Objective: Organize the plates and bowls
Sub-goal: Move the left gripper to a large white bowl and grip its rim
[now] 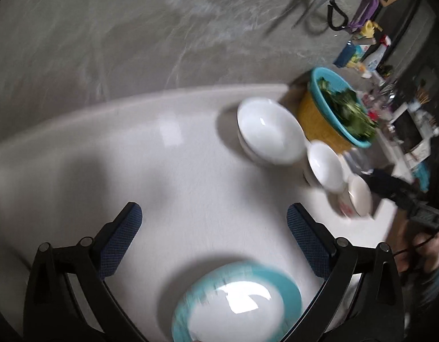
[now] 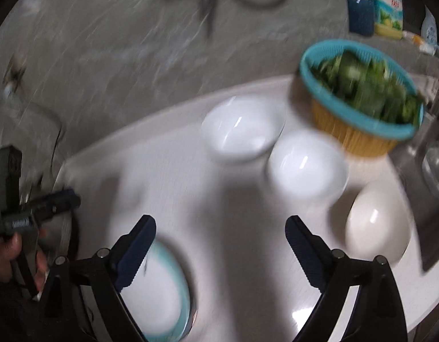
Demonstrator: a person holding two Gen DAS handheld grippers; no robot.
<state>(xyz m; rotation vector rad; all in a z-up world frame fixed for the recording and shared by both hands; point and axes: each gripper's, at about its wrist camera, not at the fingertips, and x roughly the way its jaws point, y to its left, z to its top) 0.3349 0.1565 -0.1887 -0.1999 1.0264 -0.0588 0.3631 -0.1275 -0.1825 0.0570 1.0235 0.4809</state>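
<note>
Hovering above the white table [image 1: 162,171], I hold my left gripper [image 1: 213,242] and right gripper [image 2: 220,249] spread wide and empty; the teal-rimmed plate [image 1: 236,299] lies beneath, three white bowls [image 2: 306,168] farther back.

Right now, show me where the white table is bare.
Bare white table stretches between the teal-rimmed plate and the large white bowl. Crowded: two smaller white bowls and the teal-rimmed basket of greens.
</note>
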